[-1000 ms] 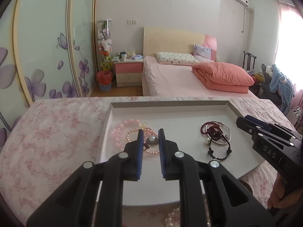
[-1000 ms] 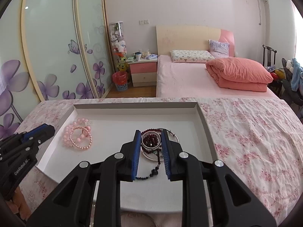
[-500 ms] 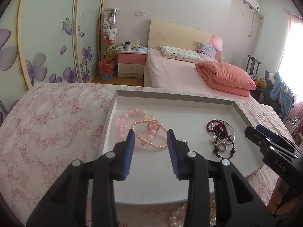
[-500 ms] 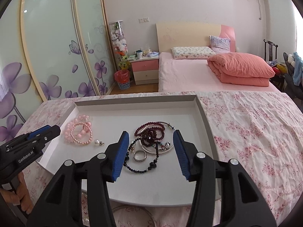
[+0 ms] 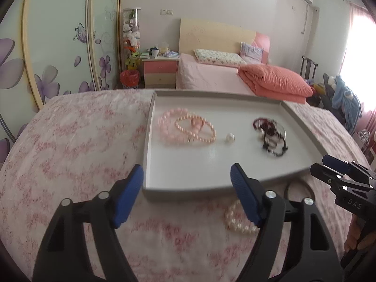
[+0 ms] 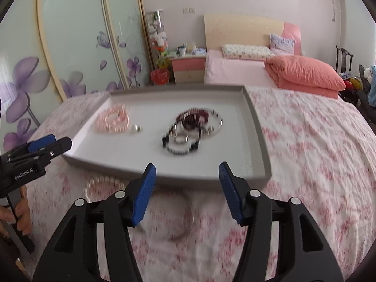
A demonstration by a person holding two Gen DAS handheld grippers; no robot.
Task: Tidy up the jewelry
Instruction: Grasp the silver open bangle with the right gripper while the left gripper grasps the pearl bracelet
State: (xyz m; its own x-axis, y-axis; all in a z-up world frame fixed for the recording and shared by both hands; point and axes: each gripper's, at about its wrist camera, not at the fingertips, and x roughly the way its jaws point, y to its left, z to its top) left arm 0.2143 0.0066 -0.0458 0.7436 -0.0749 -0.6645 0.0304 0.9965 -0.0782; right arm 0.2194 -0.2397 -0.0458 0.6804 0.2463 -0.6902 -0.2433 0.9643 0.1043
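Note:
A shallow white tray (image 5: pixel 146 164) lies on a pink floral cloth. In it are pink bead bracelets (image 5: pixel 185 129), a small pearl piece (image 5: pixel 229 137) and a tangle of dark beads (image 5: pixel 272 136). My left gripper (image 5: pixel 186 166) hovers at the tray's front edge, jaws opening, nothing between them. A white pearl bracelet (image 5: pixel 237 221) lies on the cloth below it. My right gripper (image 6: pixel 187 164) also hangs at the front rim (image 6: pixel 258 136), jaws opening and empty. A thin bangle (image 6: pixel 191 213) lies under it. The dark beads (image 6: pixel 192 127) and a silver ring (image 6: pixel 180 138) rest in the tray.
The floral cloth (image 6: pixel 317 152) spreads wide to the right of the tray. Behind stand a pink bed (image 5: pixel 211 77), a nightstand (image 5: pixel 161 70) and flowered sliding doors (image 5: pixel 58 47). A hand (image 6: pixel 21 213) holds the left gripper's handle.
Both grippers drew back from over the tray to its front edge and their jaws spread wide. The left let go of the small pearl piece, which now lies in the tray.

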